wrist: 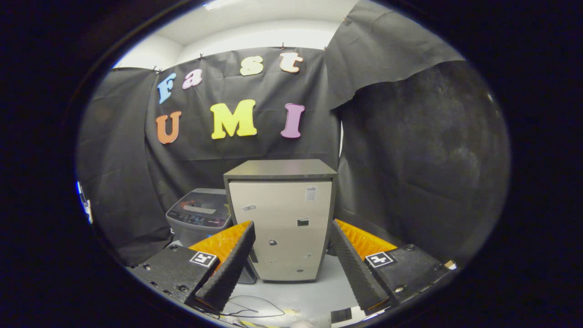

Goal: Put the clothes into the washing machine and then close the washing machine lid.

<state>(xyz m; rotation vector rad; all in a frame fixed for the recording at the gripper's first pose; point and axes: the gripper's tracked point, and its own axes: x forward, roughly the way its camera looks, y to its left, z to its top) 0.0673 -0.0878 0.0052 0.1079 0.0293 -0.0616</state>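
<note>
The fingers (291,232) stand wide apart with nothing between them but air; they hang above the pale counter (314,291) and touch nothing.

Straight ahead at twelve o'clock, beyond the fingertips, stands a cabinet (284,223), upright, with a dark flat top and a pale front door that is shut. A few small stickers dot the door; what it holds I cannot tell.

At about ten o'clock from the fingers, just beside the cabinet's left side and partly behind the left finger, sits the washer (199,214). It is lower than the cabinet, grey, with a dark control panel across its top. Its lid looks down, though from this angle I cannot be sure, and I cannot see into the drum.

Black cloth (410,150) closes the booth on the back and both sides, hanging close behind the cabinet and washer. To the cabinet's right, at two o'clock, the counter runs bare up to the cloth. Near the fingers, at six o'clock, thin dark cables (248,309) lie looped on the counter, with open pale surface between them and the cabinet's foot.
</note>
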